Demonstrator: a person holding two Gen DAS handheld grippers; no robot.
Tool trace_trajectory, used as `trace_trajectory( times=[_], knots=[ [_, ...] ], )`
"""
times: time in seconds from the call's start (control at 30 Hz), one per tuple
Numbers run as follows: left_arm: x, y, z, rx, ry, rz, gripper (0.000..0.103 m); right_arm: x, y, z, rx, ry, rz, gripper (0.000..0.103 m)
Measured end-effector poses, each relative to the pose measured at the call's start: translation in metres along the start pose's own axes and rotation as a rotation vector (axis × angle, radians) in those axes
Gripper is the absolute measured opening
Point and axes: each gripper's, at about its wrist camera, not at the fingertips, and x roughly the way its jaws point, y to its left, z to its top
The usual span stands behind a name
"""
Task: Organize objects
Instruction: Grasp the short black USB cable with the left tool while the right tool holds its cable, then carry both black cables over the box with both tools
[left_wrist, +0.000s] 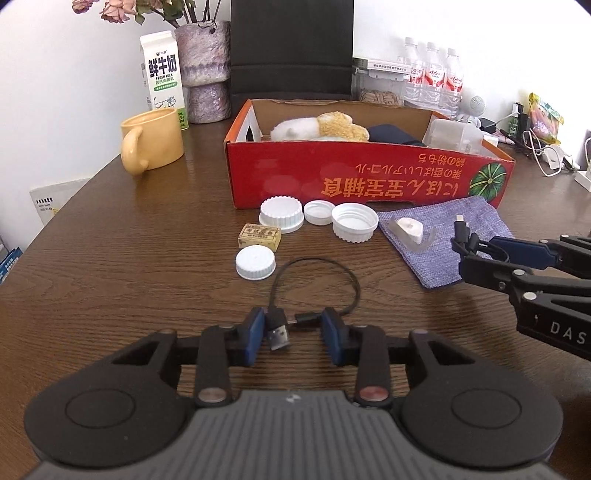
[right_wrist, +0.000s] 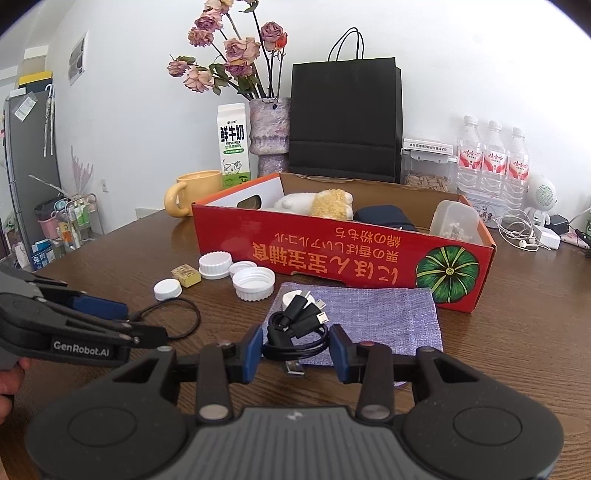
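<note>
Red box (left_wrist: 369, 177) sat at 12 o'clock on the surface, part-filled. Right gripper (right_wrist: 295, 350) pinched the coiled cable bundle (right_wrist: 295, 332) – box next. Left gripper (left_wrist: 293, 332) fingers half-spread around the short cable (left_wrist: 314, 288) – not yet gripped.

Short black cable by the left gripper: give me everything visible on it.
The short cable is thin, black and rubbery-looking, lying on the table in a single open loop. A USB-A plug with a metal shell ends one side, a smaller plug the other. Both plugs sit between the pads of the left gripper; the USB-A plug is against one pad. A white cap lies just beside the loop.
</note>
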Motion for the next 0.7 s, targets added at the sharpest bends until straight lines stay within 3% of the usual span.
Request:
trace_trajectory(
  times=[0.1, 0.13, 0.7],
  knots=[
    [-0.004, -0.003, -0.002, 0.007, -0.015, -0.001, 0.028, 0.001, 0.000, 0.000, 0.000, 0.001, -0.003, 0.038],
    [-0.006, -0.003, -0.002, 0.008, -0.018, 0.002, 0.009, 0.000, 0.000, 0.000, 0.000, 0.001, -0.003, 0.038],
    [-0.030, 0.004, -0.002, -0.018, -0.092, -0.013, 0.007, -0.008, 0.001, -0.004, 0.009, -0.010, -0.028, 0.038]
  ],
)
